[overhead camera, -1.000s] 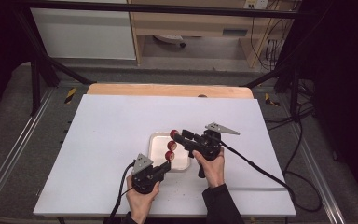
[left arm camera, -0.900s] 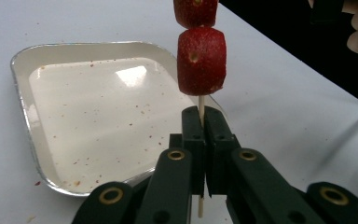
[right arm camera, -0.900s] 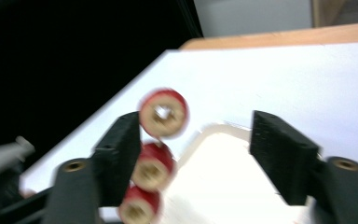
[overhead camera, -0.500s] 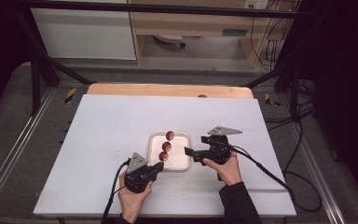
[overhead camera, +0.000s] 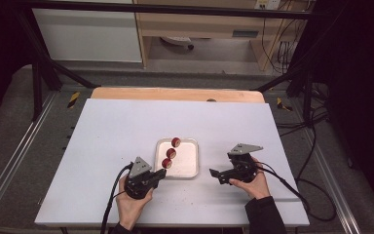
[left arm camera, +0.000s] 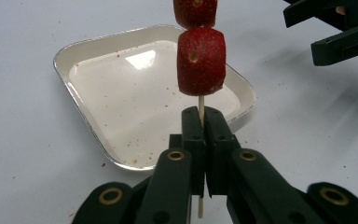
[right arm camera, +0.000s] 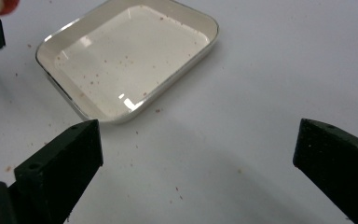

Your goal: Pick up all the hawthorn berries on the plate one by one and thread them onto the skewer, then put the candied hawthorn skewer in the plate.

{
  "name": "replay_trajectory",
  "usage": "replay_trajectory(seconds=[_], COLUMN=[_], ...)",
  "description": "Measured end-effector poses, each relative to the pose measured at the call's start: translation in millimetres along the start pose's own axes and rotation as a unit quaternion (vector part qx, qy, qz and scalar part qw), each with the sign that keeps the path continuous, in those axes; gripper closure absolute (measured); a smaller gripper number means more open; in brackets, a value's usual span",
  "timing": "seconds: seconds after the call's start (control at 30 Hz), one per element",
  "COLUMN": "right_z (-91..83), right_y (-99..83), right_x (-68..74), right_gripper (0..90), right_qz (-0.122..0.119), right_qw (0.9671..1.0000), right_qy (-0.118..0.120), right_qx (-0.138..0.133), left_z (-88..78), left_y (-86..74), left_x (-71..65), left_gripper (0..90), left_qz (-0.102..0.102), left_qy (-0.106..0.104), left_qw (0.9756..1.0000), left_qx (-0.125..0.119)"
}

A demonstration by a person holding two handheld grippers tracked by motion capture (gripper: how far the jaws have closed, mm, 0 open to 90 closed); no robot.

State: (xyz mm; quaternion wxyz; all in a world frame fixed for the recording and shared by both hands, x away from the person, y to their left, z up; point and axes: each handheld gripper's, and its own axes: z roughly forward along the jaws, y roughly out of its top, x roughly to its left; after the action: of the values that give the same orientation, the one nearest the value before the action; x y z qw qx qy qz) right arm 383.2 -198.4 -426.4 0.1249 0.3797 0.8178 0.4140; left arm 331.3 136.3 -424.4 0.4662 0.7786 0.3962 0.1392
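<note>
At the centre of the high view, on a white desk (overhead camera: 102,146) speckled with red crumbs amid dark frames and cables, the left hand-held gripper (left arm camera: 200,122) clamps a skewer (left arm camera: 200,101) of 3 strawberry pieces (overhead camera: 171,153) over the tray (overhead camera: 191,166), while the right hand-held gripper (overhead camera: 215,173), its jaws just opened wide, holds nothing.

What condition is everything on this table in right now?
Left tool: shut on the skewer.
Skewer: held over the tray, three strawberry pieces threaded on.
Right tool: jaws just opened wide, nothing between them.
Tray: empty, crumb-speckled.
</note>
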Motion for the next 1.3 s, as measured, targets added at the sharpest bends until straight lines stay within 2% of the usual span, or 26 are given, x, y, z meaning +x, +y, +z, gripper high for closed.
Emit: replay_trajectory(seconds=[0.17, 0.37, 0.53, 0.63, 0.8, 1.1, 1.2, 1.23, 1.3], right_z=[-3.0, -7.3, -11.0, -16.4, -21.1, -25.5, -26.2, -26.3, -26.8], right_y=[-15.2, -31.4, -37.4, -41.5, -44.7, -50.1, -50.1, -50.2, -50.4], right_x=[-5.8, -11.3, -13.2, -16.5, -18.1, -21.1, -21.1, -21.1, -20.9], right_gripper=[1.4, 1.5, 1.5, 1.5, 1.6, 1.6, 1.6, 1.6, 1.8], right_qz=[0.008, 0.015, 0.012, 0.017, 0.024, 0.027, 0.027, 0.025, 0.027], right_qw=[0.9999, 0.9998, 0.9997, 0.9997, 0.9995, 0.9995, 0.9995, 0.9995, 0.9995], right_qy=[-0.002, -0.007, -0.01, -0.014, -0.016, -0.017, -0.016, -0.016, -0.016], right_qx=[0.006, 0.015, 0.016, 0.013, 0.01, 0.009, 0.009, 0.009, 0.007], left_z=[0.7, 0.2, -1.2, -2.8, -1.7, 13.8, 18.0, 22.7, 27.4], left_y=[6.0, 12.9, 22.3, 33.5, 43.0, 56.9, 59.2, 61.4, 62.7], left_x=[0.5, 1.6, 2.7, 4.5, 6.3, 15.1, 17.9, 20.3, 21.7], left_gripper=[88.2, 88.1, 88.1, 88.1, 88.1, 88.1, 88.1, 88.1, 88.1], left_qz=[0.015, 0.018, 0.02, 0.025, 0.028, 0.032, 0.028, 0.023, 0.019], left_qy=[-0.003, -0.002, 0.0, 0.003, 0.004, 0.014, 0.015, 0.023, 0.026], left_qw=[0.9998, 0.9995, 0.9993, 0.9991, 0.9988, 0.997, 0.9967, 0.9963, 0.9957], left_qx=[0.016, 0.026, 0.031, 0.034, 0.04, 0.07, 0.075, 0.08, 0.087])
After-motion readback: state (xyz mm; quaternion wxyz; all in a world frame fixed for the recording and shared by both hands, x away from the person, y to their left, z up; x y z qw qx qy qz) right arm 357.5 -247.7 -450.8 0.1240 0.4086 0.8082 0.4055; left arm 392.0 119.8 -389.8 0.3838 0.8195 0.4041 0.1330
